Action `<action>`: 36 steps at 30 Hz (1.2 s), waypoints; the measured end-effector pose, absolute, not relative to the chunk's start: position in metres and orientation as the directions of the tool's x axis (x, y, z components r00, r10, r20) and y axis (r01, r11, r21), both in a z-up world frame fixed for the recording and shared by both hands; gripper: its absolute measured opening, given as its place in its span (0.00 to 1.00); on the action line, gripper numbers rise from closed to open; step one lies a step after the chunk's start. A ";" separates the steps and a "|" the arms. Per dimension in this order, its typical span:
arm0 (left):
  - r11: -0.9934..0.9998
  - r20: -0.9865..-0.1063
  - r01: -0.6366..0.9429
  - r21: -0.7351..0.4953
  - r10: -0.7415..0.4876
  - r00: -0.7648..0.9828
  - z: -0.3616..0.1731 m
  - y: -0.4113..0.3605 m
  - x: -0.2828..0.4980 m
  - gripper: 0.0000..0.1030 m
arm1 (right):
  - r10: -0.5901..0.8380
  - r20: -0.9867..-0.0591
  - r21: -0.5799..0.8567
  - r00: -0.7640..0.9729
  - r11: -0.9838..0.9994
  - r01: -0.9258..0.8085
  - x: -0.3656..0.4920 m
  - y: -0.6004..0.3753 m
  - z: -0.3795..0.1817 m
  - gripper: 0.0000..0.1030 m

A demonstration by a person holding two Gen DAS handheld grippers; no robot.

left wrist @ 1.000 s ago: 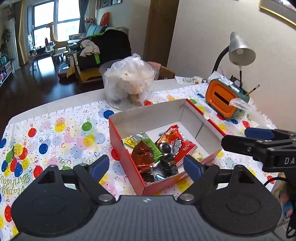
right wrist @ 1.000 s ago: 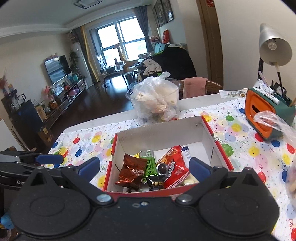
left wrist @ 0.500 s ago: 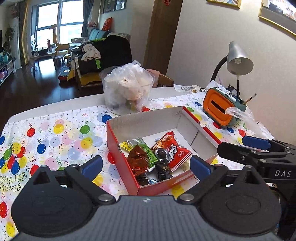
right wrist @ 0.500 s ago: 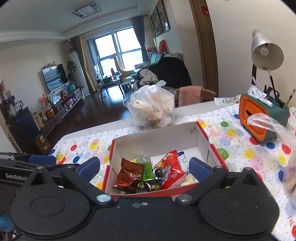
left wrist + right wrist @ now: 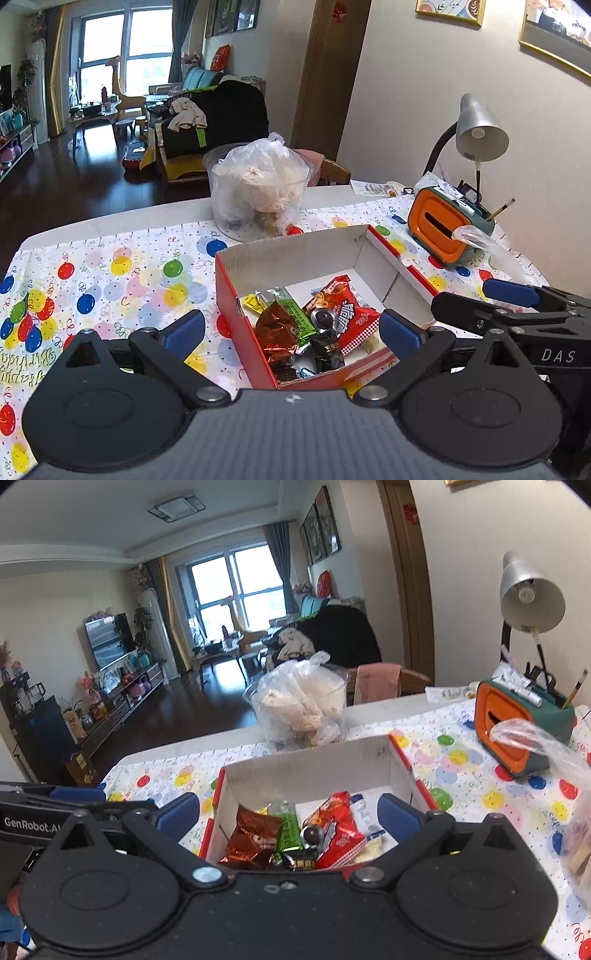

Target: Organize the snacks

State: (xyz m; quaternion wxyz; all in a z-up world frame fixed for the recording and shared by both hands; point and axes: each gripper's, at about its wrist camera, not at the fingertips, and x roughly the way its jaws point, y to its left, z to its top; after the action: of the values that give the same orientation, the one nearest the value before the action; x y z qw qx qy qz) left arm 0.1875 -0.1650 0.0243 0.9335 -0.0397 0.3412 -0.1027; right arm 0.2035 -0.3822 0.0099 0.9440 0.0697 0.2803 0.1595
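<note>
A red cardboard box [image 5: 295,254] with a white inside stands on the balloon-print tablecloth [image 5: 122,273]. In its near end lie several snacks: a brown foil packet [image 5: 277,332], a green packet [image 5: 295,317], a red packet [image 5: 349,310] and a small black one [image 5: 327,352]. My left gripper [image 5: 291,332] hovers open just before the box's near corner, holding nothing. My right gripper [image 5: 288,814] is open and empty too, facing the box [image 5: 306,768] from its near side. The same snacks [image 5: 295,834] show between its fingers.
Behind the box stands a clear tub with a bulging plastic bag [image 5: 258,188]. At the right are an orange and green desk organiser [image 5: 443,229], a grey lamp [image 5: 480,133] and a clear bag [image 5: 576,830]. A chair [image 5: 380,681] stands at the far edge.
The left gripper's jaws have spread wider than a second ago. Both hands have otherwise kept their place, and the box and snacks lie as before.
</note>
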 end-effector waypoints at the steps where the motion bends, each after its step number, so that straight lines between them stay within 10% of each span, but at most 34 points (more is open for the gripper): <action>1: 0.977 -0.627 0.164 -0.139 -0.215 0.749 0.024 -0.165 0.188 0.98 | 0.345 -0.506 0.227 0.791 0.938 -0.263 0.204 -0.383 0.010 1.00; 36: 0.978 -0.650 0.153 -0.143 -0.209 0.731 0.018 -0.163 0.178 0.98 | 0.302 -0.574 0.207 0.761 0.953 -0.223 0.193 -0.378 0.005 1.00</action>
State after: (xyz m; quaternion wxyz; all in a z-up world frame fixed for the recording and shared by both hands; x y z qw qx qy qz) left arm 0.1779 -0.1631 0.0180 0.9294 -0.0400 0.3538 -0.0974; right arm 0.1930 -0.3783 0.0049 0.9363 0.0630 0.3158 0.1402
